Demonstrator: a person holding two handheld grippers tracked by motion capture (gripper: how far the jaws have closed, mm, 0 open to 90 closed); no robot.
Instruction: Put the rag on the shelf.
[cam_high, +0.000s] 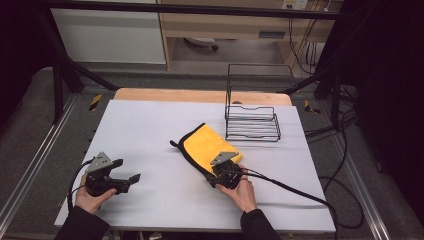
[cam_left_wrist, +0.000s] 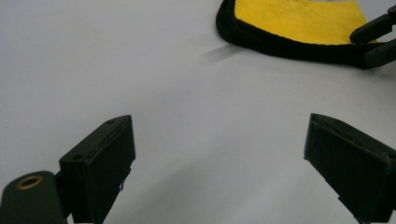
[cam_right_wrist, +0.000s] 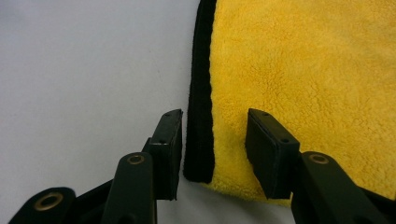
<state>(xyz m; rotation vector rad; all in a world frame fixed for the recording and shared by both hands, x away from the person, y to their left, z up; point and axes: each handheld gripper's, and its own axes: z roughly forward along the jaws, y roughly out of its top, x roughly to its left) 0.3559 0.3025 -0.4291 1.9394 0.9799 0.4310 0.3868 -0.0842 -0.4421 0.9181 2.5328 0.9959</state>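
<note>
The right gripper straddles the near corner of the folded yellow cloth. Its fingers stand partly apart, one on the bare worktop just outside the cloth's black edge, the other over the yellow pile; neither pad presses it. The left gripper hovers with fingers spread wide around nothing, the cloth well ahead of them and off to their right. Beyond the cloth stands a black wire rack.

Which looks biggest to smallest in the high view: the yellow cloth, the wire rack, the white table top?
1. White table top, by far the largest.
2. Wire rack, counting its tall handle.
3. Yellow cloth; close to the rack's base in spread, and partly under the right gripper, so this order is unsure.
</note>
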